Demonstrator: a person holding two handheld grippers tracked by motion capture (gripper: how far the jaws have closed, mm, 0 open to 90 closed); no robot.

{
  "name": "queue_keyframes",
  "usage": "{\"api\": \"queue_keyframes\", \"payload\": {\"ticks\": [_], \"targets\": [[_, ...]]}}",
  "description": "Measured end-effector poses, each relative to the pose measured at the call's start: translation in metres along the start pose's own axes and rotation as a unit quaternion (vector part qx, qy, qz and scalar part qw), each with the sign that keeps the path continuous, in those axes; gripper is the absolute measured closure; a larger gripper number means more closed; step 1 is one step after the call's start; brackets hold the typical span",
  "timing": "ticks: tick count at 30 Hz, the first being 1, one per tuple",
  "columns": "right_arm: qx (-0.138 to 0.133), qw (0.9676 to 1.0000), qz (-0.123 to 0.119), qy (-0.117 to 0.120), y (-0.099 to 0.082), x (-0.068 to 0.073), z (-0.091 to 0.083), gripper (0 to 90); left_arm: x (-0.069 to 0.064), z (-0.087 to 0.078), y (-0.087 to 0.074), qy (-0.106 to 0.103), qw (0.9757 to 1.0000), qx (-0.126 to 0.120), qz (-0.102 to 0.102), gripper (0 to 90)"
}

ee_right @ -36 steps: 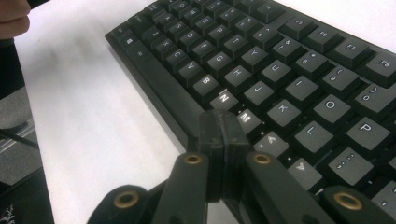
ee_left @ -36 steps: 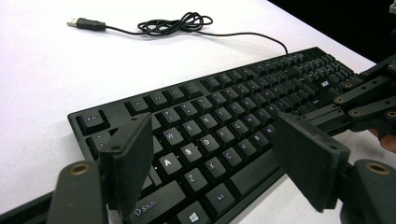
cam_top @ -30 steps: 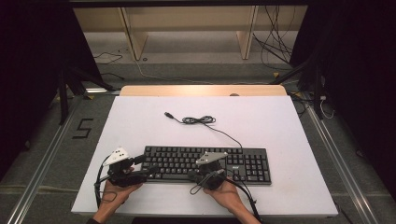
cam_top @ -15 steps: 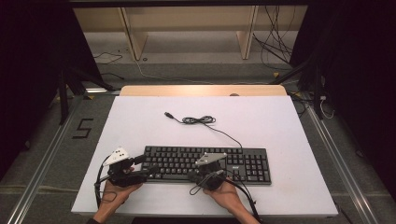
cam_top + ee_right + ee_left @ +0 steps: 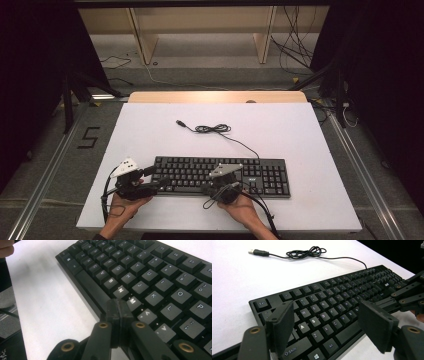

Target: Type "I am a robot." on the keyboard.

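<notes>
A black keyboard [image 5: 260, 174] lies near the front of the white table [image 5: 310, 135]; its thin cable [image 5: 212, 129] runs back to a loose coil and a USB plug. My left gripper [image 5: 159, 181] hovers at the keyboard's left end, and in the left gripper view it [image 5: 329, 323] stands open, jaws wide above the A, S and Z keys of the keyboard [image 5: 342, 302], holding nothing. My right gripper [image 5: 226, 183] is at the keyboard's front edge near the middle. In the right gripper view it [image 5: 118, 311] is shut with nothing in it, tips beside the N and M keys of the keyboard [image 5: 155, 275].
The coiled cable [image 5: 304, 252] and USB plug [image 5: 258, 251] lie on bare white table behind the keyboard. A wooden strip [image 5: 215, 96] edges the table's far side, with floor cables beyond. The person's hands [image 5: 240, 207] rest at the front edge.
</notes>
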State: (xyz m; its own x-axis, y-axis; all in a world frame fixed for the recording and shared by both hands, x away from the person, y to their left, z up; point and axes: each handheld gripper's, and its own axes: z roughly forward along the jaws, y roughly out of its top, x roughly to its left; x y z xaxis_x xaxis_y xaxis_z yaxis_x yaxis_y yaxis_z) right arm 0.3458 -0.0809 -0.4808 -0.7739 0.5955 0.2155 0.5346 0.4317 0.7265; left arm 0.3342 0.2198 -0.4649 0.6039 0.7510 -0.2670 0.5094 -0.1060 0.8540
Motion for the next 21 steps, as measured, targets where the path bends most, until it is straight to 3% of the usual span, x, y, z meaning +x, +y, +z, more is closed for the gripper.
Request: {"api": "queue_keyframes", "payload": {"ticks": [3,4,5,13,21], "targets": [[0.000,1.0000,0.000,0.000,0.000,0.000,0.000,90.0,0.001,0.001,0.000,0.003,1.0000,0.003,0.000,29.7],[-0.025,0.9996,0.006,0.006,0.005,-0.004,-0.012,90.0,0.001,0.001,0.000,0.003,1.0000,0.003,0.000,29.7],[-0.025,0.9996,0.006,0.006,0.005,-0.004,-0.012,76.4,0.001,0.001,0.000,0.003,1.0000,0.003,0.000,29.7],[-0.027,0.9996,0.006,0.007,0.005,-0.005,-0.013,76.4,0.001,0.001,0.000,0.003,1.0000,0.003,0.000,29.8],[-0.034,0.9993,0.015,0.008,0.006,-0.007,-0.016,62.6,0.002,0.003,0.000,0.006,1.0000,0.006,-0.001,31.3]]}}
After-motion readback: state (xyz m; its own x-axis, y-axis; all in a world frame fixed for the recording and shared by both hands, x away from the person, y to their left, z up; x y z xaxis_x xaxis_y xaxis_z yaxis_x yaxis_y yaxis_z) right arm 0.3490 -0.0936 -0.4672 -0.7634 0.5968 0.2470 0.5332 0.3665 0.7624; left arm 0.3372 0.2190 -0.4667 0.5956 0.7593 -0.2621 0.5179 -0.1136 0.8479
